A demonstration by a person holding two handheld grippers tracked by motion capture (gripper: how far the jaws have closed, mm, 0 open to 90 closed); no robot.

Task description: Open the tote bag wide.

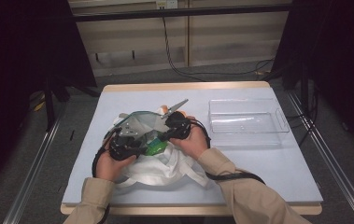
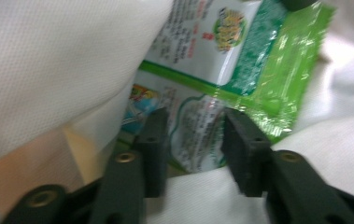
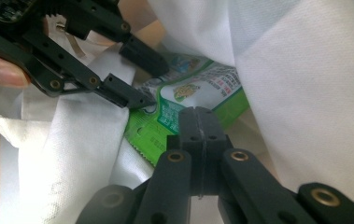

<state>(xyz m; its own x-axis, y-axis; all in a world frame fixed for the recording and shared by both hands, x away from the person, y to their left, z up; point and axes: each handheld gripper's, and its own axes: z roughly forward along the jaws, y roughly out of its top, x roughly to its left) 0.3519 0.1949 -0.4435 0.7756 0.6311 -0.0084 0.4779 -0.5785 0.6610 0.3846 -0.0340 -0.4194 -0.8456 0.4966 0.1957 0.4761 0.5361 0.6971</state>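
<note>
Left gripper point(image 2: 194, 140) jaws released, straddling green snack packet point(image 2: 258, 70) inside white bag point(image 1: 165, 163) mid-table; right gripper point(image 3: 198, 122) clenched, empty.

We see a white non-woven fabric bag point(image 1: 165, 163), matt with a fine dimpled weave. Inside it a glossy green printed plastic snack packet point(image 2: 240, 65), crinkled film. Matt black plastic gripper fingers point(image 2: 153, 140) with brass-looking rivets, probably metal. Clear rectangular plastic tray point(image 1: 248, 122), shiny; pale blue tabletop point(image 1: 277, 163), matt and smooth.
</note>
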